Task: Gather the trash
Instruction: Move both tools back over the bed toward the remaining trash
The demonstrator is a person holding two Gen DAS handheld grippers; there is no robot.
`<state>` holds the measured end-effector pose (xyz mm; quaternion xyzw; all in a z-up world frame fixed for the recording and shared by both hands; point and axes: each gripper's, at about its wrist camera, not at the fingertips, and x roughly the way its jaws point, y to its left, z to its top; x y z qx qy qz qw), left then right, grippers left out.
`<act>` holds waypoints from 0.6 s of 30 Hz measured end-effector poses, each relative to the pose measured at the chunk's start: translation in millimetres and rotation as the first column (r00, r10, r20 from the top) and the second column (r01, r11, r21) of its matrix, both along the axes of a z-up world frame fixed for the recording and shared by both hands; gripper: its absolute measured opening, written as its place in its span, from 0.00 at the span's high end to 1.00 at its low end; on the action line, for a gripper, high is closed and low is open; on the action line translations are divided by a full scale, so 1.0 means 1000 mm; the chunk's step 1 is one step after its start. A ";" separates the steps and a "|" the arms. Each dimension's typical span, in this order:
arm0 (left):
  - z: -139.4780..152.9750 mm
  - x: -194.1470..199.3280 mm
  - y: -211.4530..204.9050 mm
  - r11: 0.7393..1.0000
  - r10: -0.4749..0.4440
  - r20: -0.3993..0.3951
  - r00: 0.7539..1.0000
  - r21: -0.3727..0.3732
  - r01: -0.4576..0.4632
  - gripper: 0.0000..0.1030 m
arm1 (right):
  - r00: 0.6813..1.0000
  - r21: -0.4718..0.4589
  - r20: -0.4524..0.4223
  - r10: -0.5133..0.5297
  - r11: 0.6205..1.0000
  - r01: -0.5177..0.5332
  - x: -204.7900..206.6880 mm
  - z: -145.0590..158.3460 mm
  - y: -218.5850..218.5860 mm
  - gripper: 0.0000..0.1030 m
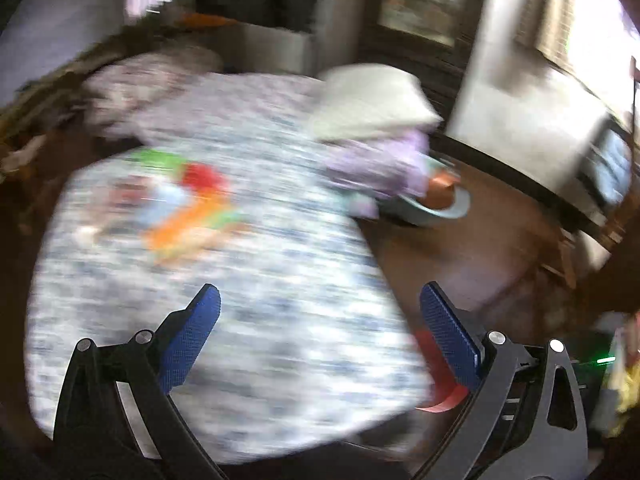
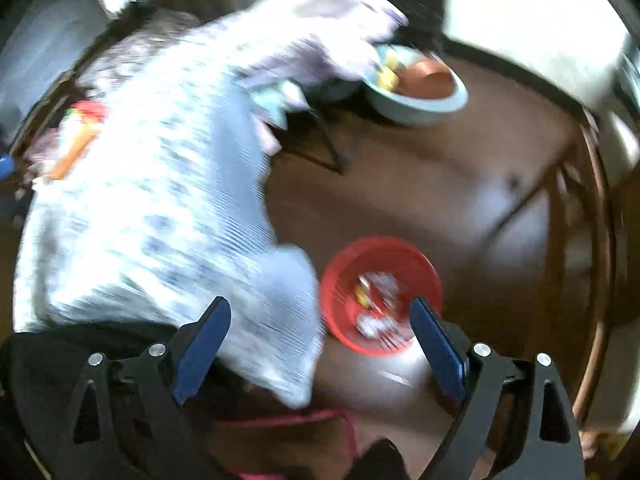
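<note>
Both grippers, left (image 1: 320, 308) and right (image 2: 320, 320), show jaws apart, empty; red bowl (image 2: 380, 296) of blurred scraps sits beside patterned bedding (image 2: 160, 200) on the wooden floor (image 2: 440, 184).

We see a dark wood floor (image 2: 460, 184), a bed with patterned bedspread (image 1: 240, 320), and a bright window (image 1: 592, 28) at right; both views blurred.
</note>
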<state>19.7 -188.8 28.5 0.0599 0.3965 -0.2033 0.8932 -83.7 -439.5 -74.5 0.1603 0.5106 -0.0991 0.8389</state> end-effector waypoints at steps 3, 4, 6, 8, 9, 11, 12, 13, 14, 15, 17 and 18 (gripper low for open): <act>0.009 0.031 0.057 0.988 0.144 0.066 0.987 0.052 -0.147 0.07 | 0.992 -0.025 0.086 0.092 0.996 -0.090 0.041 0.037 0.047 0.07; 0.010 0.042 0.073 0.980 0.182 0.080 0.980 0.068 -0.188 0.07 | 0.988 -0.028 0.103 0.113 0.993 -0.111 0.051 0.045 0.060 0.07; 0.015 0.066 0.109 0.956 0.267 0.115 0.957 0.092 -0.278 0.07 | 0.975 -0.031 0.141 0.172 0.985 -0.169 0.079 0.060 0.094 0.07; 0.019 0.085 0.138 0.928 0.345 0.146 0.927 0.093 -0.360 0.07 | 0.958 -0.033 0.178 0.226 0.974 -0.223 0.110 0.071 0.130 0.07; 0.020 0.091 0.151 0.921 0.367 0.147 0.919 0.083 -0.381 0.07 | 0.953 -0.031 0.185 0.239 0.971 -0.238 0.122 0.073 0.144 0.07; 0.018 0.108 0.177 0.903 0.421 0.127 0.898 0.040 -0.428 0.07 | 0.944 -0.013 0.203 0.260 0.965 -0.263 0.159 0.077 0.173 0.07; 0.015 0.113 0.189 0.895 0.439 0.117 0.891 0.025 -0.444 0.07 | 0.942 -0.020 0.212 0.261 0.965 -0.263 0.176 0.078 0.185 0.07; 0.014 0.116 0.198 0.889 0.453 0.110 0.885 0.013 -0.457 0.07 | 0.940 -0.035 0.221 0.260 0.965 -0.259 0.183 0.081 0.196 0.07; 0.009 0.119 0.207 0.881 0.471 0.100 0.876 -0.004 -0.473 0.07 | 0.938 -0.065 0.239 0.252 0.968 -0.243 0.196 0.083 0.206 0.07; 0.002 0.122 0.215 0.872 0.489 0.079 0.869 -0.026 -0.489 0.07 | 0.936 -0.089 0.254 0.245 0.969 -0.230 0.201 0.084 0.212 0.07; -0.012 0.127 0.227 0.869 0.495 0.017 0.869 -0.040 -0.494 0.07 | 0.929 -0.127 0.287 0.236 0.970 -0.207 0.207 0.079 0.220 0.07; -0.016 0.127 0.227 0.869 0.493 -0.002 0.870 -0.041 -0.493 0.07 | 0.923 -0.128 0.300 0.242 0.969 -0.212 0.204 0.074 0.221 0.07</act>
